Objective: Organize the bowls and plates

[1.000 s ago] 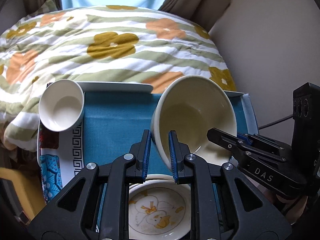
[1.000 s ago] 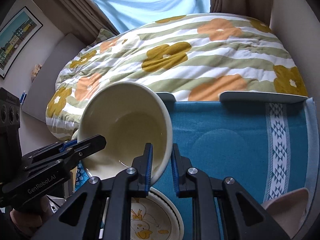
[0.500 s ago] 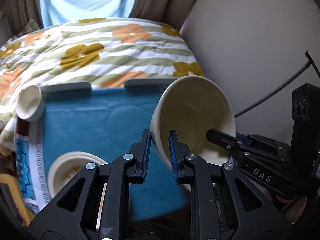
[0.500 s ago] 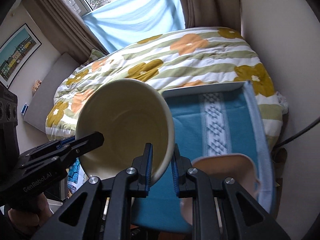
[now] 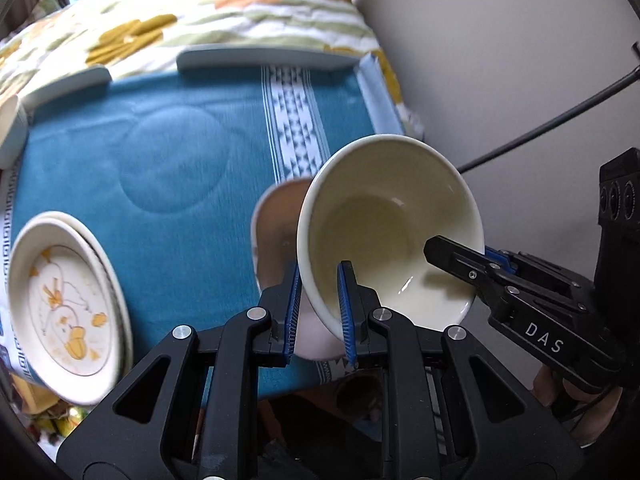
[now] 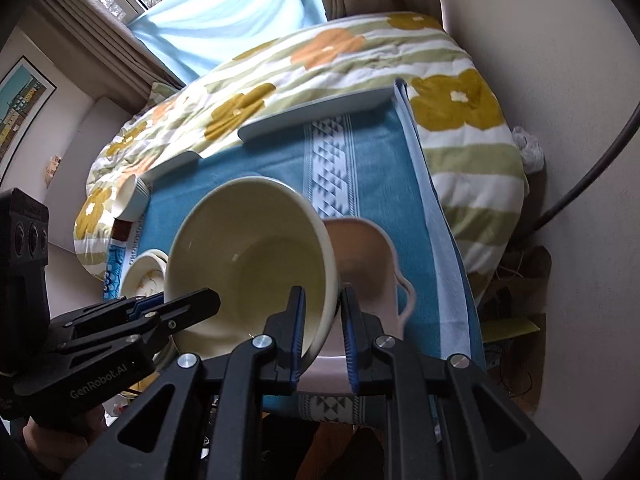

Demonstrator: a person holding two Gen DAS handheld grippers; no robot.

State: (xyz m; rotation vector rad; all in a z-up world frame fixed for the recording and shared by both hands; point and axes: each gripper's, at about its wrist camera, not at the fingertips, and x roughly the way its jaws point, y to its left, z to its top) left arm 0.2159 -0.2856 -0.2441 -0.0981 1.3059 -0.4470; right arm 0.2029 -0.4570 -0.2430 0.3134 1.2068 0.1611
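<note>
Both grippers clamp the rim of one cream bowl point(image 5: 390, 232), held tilted in the air: the left gripper point(image 5: 318, 304) has its jaws closed on the bowl's left wall, and the right gripper point(image 6: 322, 324) has its jaws closed on the opposite wall. Just behind the bowl a pink handled dish point(image 6: 368, 258) sits on the blue cloth point(image 5: 168, 152) covering the table. At the near left lies a duck-patterned plate point(image 5: 64, 304); at the far left stands a small white bowl point(image 6: 130, 196). Beyond is a flowered quilt point(image 6: 328, 48) on the bed.
</note>
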